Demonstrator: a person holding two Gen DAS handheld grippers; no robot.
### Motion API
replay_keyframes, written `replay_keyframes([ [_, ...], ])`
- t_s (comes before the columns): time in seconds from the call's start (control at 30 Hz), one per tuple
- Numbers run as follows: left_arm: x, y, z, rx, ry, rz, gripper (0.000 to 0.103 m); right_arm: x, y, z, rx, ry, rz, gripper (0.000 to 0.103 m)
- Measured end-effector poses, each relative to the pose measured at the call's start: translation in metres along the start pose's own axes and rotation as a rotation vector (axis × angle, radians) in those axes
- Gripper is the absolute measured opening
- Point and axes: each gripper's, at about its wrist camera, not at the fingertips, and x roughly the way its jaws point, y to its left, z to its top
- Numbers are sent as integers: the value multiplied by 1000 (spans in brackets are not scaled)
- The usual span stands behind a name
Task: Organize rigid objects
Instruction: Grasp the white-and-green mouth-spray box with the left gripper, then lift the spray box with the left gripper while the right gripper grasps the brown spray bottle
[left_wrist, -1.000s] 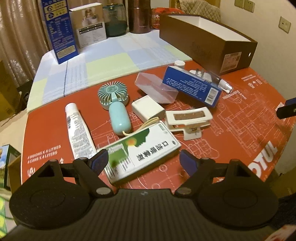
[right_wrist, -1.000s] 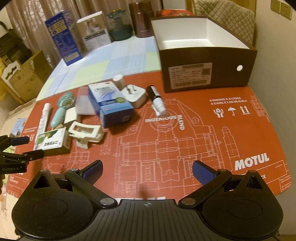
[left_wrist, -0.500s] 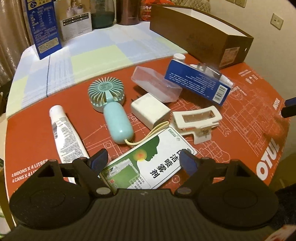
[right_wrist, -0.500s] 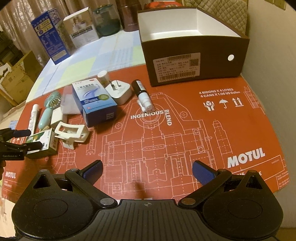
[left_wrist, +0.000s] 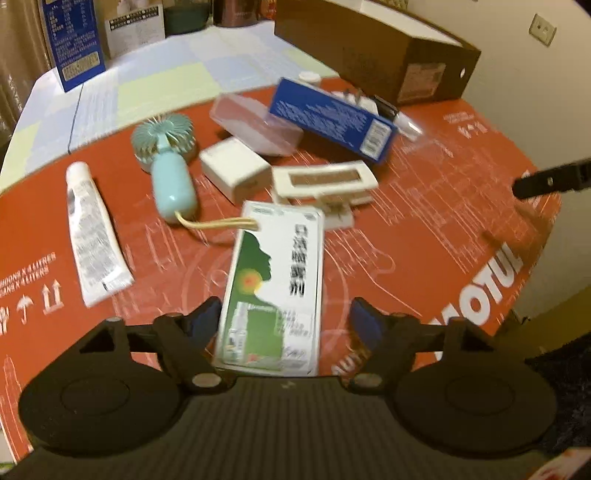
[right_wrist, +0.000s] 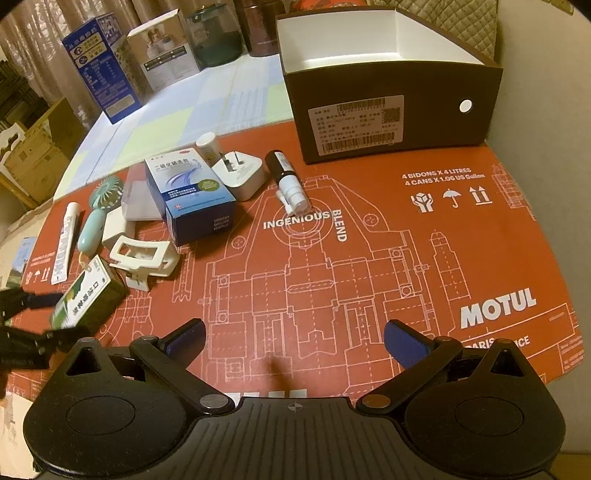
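Pitched steeply down over the red mat (left_wrist: 424, 229), left gripper (left_wrist: 286, 321) straddling the green-and-white box (left_wrist: 273, 284), jaws just closing, right pad visibly clear of it. Hung right gripper (right_wrist: 293, 338) wide and empty above bare mat, brown box (right_wrist: 391, 99) beyond.

A red printed mat (right_wrist: 369, 258) covered the near part of the surface; beyond it lay a pastel checked cloth (right_wrist: 177, 122); at the far edge stood a tall blue carton (right_wrist: 101, 88), a white carton (right_wrist: 164, 61) beside it, then a dark green glass jar (right_wrist: 216, 37) and what looked like a brown canister (right_wrist: 258, 33); a quilted cushion (right_wrist: 476, 26) rested behind.
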Motion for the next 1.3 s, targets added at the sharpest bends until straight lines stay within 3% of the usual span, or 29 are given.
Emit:
replay_keyframes([
  [0.3, 11, -17, 20, -26, 15, 111, 65, 0, 0, -3, -9, 5, 9, 100],
  [0.37, 16, -18, 25, -27, 33, 132, 60, 0, -1, -4, -9, 8, 9, 100],
  [0.53, 28, -18, 30, -43, 80, 171, 53, 1, -8, -3, 0, 15, 11, 100],
  [0.8, 23, -22, 26, -96, 72, 203, 51, 10, -11, 11, -21, 13, 60, 100],
  [0.83, 19, -23, 26, -106, 64, 206, 51, 11, -10, 13, -30, 9, 69, 97],
  [0.9, 10, -25, 28, -128, 41, 208, 51, 15, -9, 19, -59, 10, 99, 84],
  [1.03, -9, -28, 41, -158, -8, 231, 51, 25, -6, 33, -122, -5, 117, 77],
  [1.1, -16, -27, 51, -175, -32, 241, 51, 30, -6, 42, -149, -18, 118, 65],
  [1.3, -18, -16, 81, -240, -55, 283, 51, 54, -9, 75, -218, -74, 110, 42],
])
